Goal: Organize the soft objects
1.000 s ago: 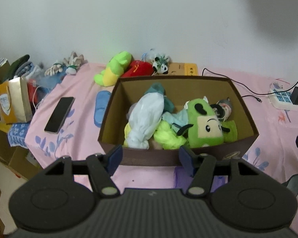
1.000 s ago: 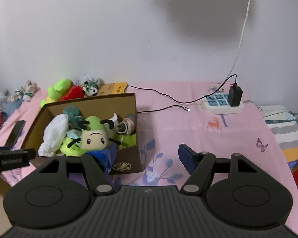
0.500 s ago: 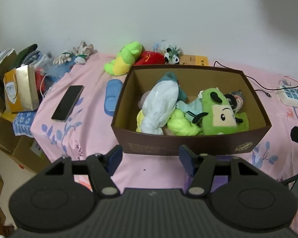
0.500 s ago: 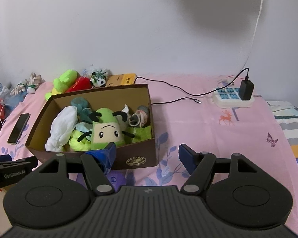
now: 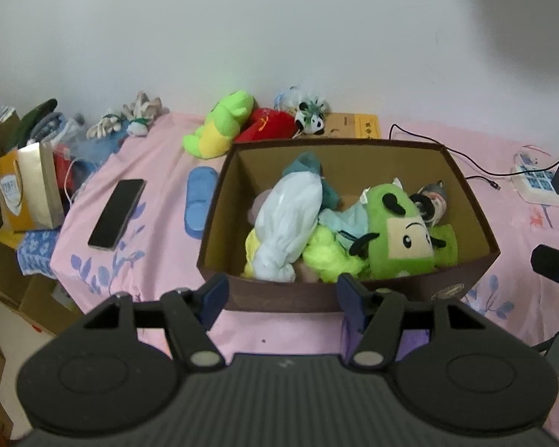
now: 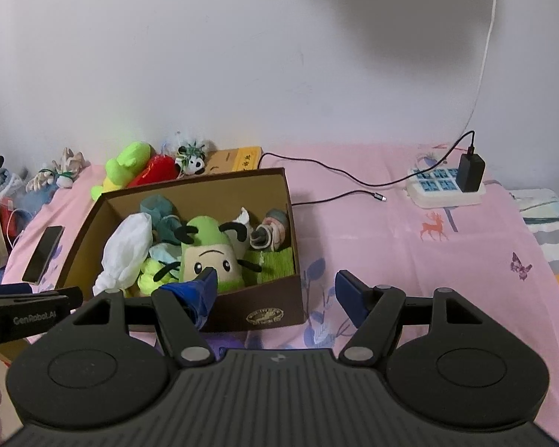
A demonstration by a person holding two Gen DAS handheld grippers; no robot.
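A brown cardboard box (image 5: 462, 283) (image 6: 279, 313) stands on the pink bed sheet. It holds several soft things: a green square plush with horns (image 5: 395, 234) (image 6: 208, 246), a white cloth bundle (image 5: 290, 219) (image 6: 125, 249), lime-green cloth (image 5: 326, 257) and a rolled sock (image 6: 270, 231). My left gripper (image 5: 281, 294) is open and empty in front of the box's near wall. My right gripper (image 6: 275, 287) is open and empty at the box's near right corner. A purple soft thing (image 5: 410, 339) (image 6: 227, 342) lies on the sheet behind the fingers, mostly hidden.
A green-yellow plush (image 5: 221, 130), a red plush (image 5: 266, 128) and a panda toy (image 5: 311, 123) lie behind the box by the wall. A phone (image 5: 117, 214) and blue slipper (image 5: 199, 201) lie left of it. A power strip with charger (image 6: 447, 186) lies right.
Both grippers have pulled back and up from the box, so the whole box now shows. Both stay open and empty.
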